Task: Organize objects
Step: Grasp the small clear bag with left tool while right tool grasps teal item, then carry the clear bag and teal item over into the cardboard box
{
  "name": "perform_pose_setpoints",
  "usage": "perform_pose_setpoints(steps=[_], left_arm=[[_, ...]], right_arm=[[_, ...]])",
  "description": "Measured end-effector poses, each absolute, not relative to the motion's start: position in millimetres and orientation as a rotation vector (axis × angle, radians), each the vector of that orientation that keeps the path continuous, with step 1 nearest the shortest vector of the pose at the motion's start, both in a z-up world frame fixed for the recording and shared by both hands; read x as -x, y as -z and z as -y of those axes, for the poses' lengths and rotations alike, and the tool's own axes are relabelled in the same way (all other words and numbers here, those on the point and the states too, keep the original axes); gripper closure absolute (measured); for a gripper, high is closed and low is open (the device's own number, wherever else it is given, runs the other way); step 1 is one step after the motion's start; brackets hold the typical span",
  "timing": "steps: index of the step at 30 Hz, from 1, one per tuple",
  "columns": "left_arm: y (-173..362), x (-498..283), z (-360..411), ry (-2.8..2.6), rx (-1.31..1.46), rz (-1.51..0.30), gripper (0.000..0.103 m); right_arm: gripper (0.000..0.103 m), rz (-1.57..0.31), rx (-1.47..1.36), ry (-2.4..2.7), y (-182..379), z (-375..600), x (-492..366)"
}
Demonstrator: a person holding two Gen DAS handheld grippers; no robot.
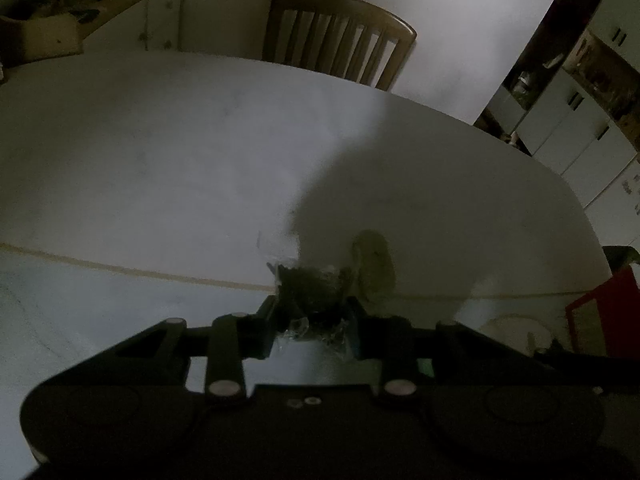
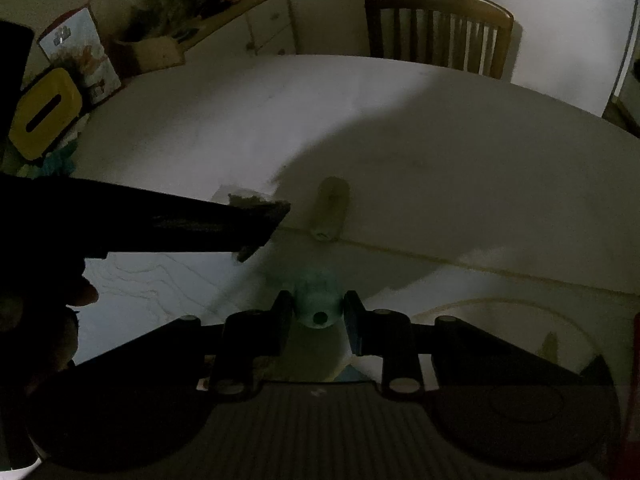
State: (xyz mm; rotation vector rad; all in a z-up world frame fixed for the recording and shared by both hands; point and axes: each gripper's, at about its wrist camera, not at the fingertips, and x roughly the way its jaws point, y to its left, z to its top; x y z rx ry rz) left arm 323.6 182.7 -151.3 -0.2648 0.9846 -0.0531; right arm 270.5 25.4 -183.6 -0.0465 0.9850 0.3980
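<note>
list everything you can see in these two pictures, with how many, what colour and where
Table: one, white, fills both views.
Chair: one, brown wood, far side.
Sideboard: one, pale, far left, cluttered.
Yellow box: one, slotted top, left edge.
Printed carton: one, behind it.
Greenish roll: one, table centre.
Red item: one, right edge.
Crinkly packet: one, dark, in left tongs.
Teal bottle: one, between right tongs.

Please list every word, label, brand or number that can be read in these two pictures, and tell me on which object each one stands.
No text can be read in either view.
Printed box at the back left of the table: it carries pictures and perhaps print, too dark and blurred to read.
Yellow lid: a dark slot only, no lettering.
Papers on the white cupboard: small marks, too small to read.
</note>
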Motion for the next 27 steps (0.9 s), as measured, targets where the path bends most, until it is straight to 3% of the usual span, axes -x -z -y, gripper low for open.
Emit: perform_pose_setpoints(steps=[27], left_arm=[[62.2, -251.6, -116.5, 0.233, 0.251, -0.909, 0.070]], right_arm=[[0.076, -0.820, -0.063, -0.364, 74.5, 68.6, -186.1]])
